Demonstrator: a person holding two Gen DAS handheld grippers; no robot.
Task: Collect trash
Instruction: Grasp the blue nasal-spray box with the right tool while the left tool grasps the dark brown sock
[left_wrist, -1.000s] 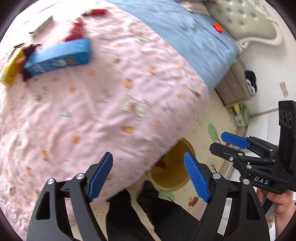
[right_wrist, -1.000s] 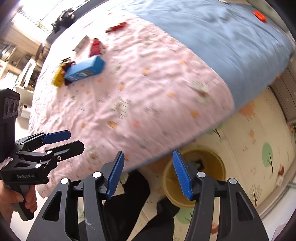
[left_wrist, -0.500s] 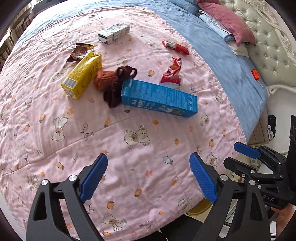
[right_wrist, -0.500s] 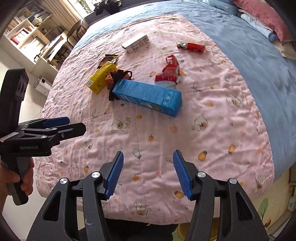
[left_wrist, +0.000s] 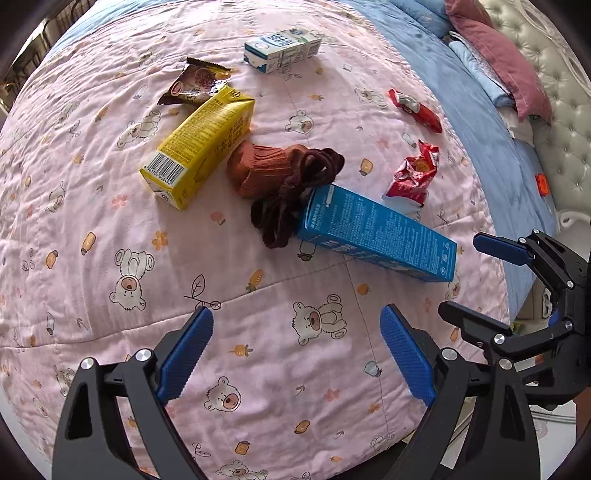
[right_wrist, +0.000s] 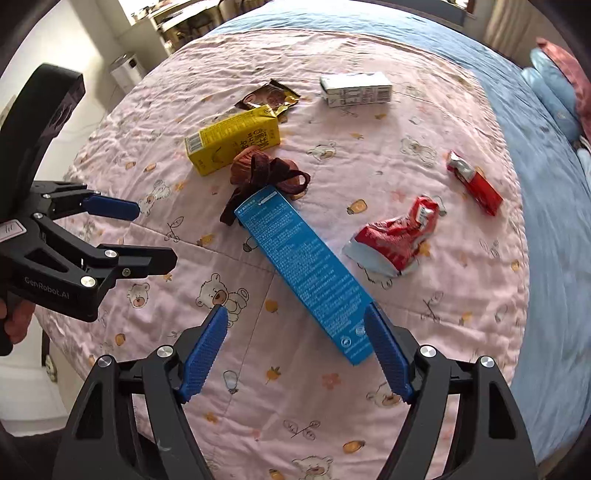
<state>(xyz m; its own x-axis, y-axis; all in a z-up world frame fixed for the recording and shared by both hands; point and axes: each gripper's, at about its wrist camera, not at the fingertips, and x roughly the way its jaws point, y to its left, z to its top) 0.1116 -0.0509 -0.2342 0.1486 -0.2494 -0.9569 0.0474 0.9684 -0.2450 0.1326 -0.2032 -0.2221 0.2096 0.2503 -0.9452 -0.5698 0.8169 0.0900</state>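
Trash lies scattered on the pink bear-print quilt (left_wrist: 110, 258) of a bed. Long blue box (right_wrist: 303, 273) lies flat at centre, its far end touching a heap of brown socks (left_wrist: 288, 184); a yellow drink carton (left_wrist: 201, 151) lies just beside the socks, with a dark brown snack wrapper (left_wrist: 195, 86) at its far end. White milk carton (left_wrist: 282, 50) lies farther off. Crumpled red wrapper (right_wrist: 397, 236) and red packet (right_wrist: 474, 182) lie to the right, near the blue sheet (right_wrist: 546, 206). Left claw (left_wrist: 295, 354) hovers over bare quilt, jaws spread wide, having just been opening, nothing between them. Right claw (right_wrist: 295, 354) hangs above the near end of the blue box, jaws just opened wider, pads gripping nothing.
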